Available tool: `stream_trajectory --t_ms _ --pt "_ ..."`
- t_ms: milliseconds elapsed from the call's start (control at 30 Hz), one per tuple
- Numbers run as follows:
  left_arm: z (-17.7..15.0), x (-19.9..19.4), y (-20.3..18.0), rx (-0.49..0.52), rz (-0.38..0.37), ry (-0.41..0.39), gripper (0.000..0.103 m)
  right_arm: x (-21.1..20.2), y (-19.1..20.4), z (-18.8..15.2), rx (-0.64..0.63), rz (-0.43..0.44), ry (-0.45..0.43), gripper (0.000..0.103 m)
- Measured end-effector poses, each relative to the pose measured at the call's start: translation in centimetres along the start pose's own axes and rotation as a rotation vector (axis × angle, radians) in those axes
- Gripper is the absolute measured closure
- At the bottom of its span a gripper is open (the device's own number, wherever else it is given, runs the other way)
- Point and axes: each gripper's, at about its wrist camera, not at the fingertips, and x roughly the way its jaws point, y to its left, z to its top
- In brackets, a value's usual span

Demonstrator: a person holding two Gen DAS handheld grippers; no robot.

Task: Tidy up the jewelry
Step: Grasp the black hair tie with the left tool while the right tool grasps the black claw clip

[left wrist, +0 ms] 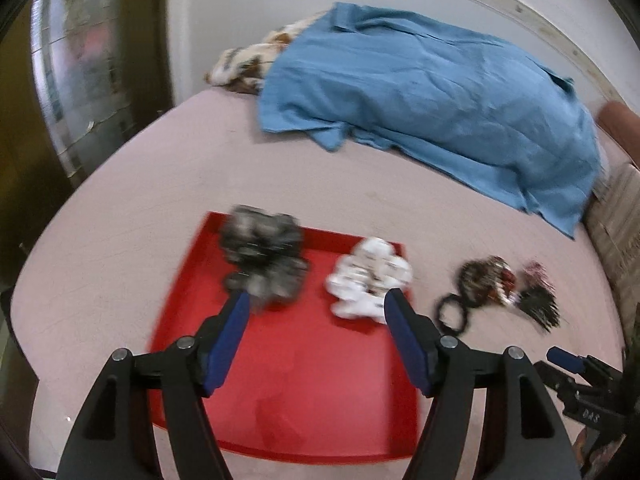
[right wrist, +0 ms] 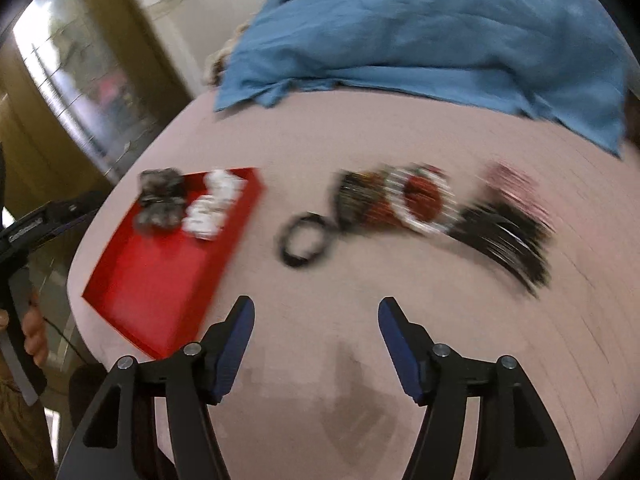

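My jaws work over a bed (left wrist: 140, 184) covered in a pale pink sheet, with a blue cloth (left wrist: 420, 92) heaped at its far side and a mirrored brown door (right wrist: 80, 80) beside it. My left gripper (left wrist: 316, 300) and right gripper (right wrist: 316, 308) both stand apart and empty. A red tray (left wrist: 304, 380) holds a grey scrunchie (left wrist: 264, 256) and a white scrunchie (left wrist: 368, 276); the remaining hair ties and bangles (right wrist: 420, 200) lie on the sheet beside it. Lettering on the gripper bodies is too blurred to read.
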Motion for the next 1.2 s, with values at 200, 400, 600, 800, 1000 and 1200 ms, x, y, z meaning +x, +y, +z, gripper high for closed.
stream_trajectory --t_ms 200,400,600,800,1000,1200 --pt "-1.2 0.3 -6.2 0.087 -0.075 0.037 0.034 -3.2 -6.6 -1.8 0.133 -0.075 -0.033 0.034" --pt "-3.1 2.6 -11.6 0.200 -0.117 0.086 0.034 -4.3 -9.8 -3.1 0.185 -0.090 -0.049 0.034" --pt "-4.6 5.7 -14.7 0.255 -0.159 0.143 0.038 -3.6 -11.3 -3.7 0.210 -0.087 -0.049 0.034" --pt "-4.5 9.0 -16.0 0.268 -0.166 0.193 0.057 -2.4 -13.1 -2.8 0.231 -0.088 -0.052 0.034" --pt "-4.1 12.5 -16.4 0.243 -0.163 0.243 0.063 -1.3 -13.7 -0.6 0.180 -0.082 -0.069 0.038" --pt "-3.8 14.8 -16.7 0.238 -0.165 0.266 0.063 0.5 -13.0 1.9 0.040 -0.142 -0.069 0.058"
